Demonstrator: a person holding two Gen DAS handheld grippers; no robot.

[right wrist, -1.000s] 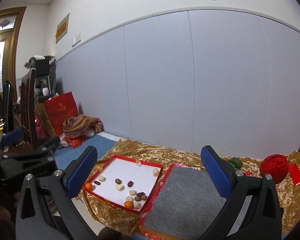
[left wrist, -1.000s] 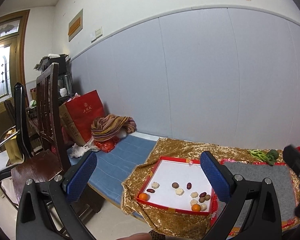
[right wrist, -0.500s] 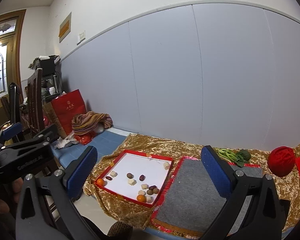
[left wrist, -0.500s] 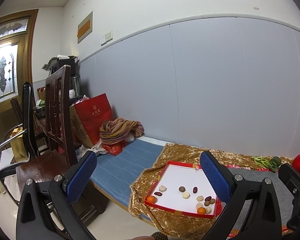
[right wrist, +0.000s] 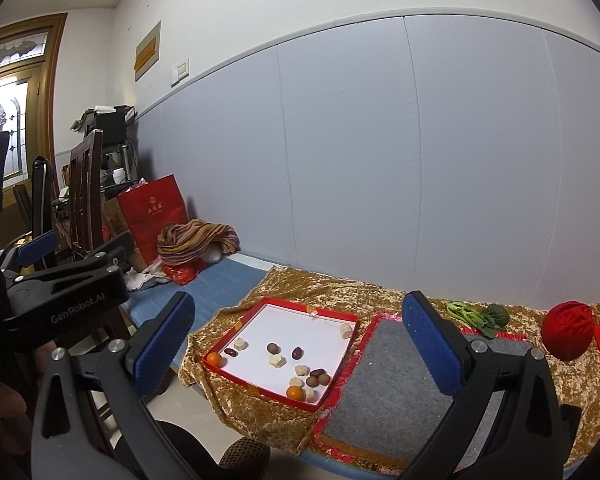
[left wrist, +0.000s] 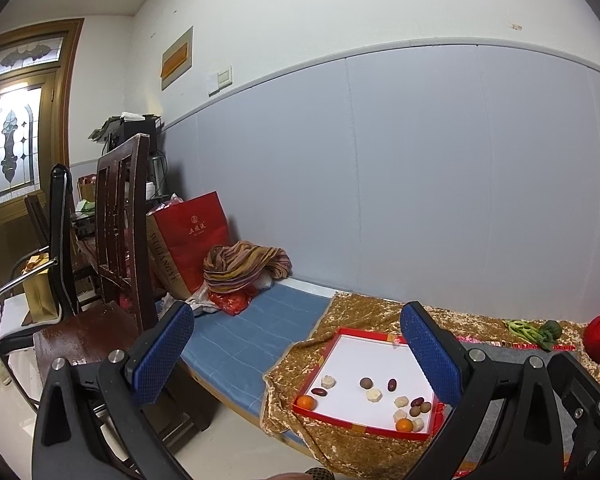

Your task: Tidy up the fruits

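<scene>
A red-rimmed white tray (left wrist: 342, 338) (right wrist: 260, 305) lies on a gold cloth and holds several small fruits: two oranges (left wrist: 305, 402) (right wrist: 294, 392), dark red dates (left wrist: 392, 385) (right wrist: 297, 353), brown round ones (right wrist: 272, 347) and pale chunks (left wrist: 374, 395). My left gripper (left wrist: 296, 352) stands open, well back from the tray, nothing between its blue pads. My right gripper (right wrist: 298, 344) is open too, held above and short of the tray. In the right wrist view, the left gripper's body shows at far left.
A grey felt mat (right wrist: 384, 376) lies right of the tray. Green leafy vegetable (right wrist: 476, 316) and a red ball (right wrist: 568, 330) sit behind it. A blue mat (left wrist: 256, 320), striped cloth (left wrist: 244, 264), red bag (left wrist: 192, 240) and wooden chair (left wrist: 120, 232) stand left.
Both grippers have drawn back and tilted up; the tray now looks smaller and lower in both views. Both stay open.
</scene>
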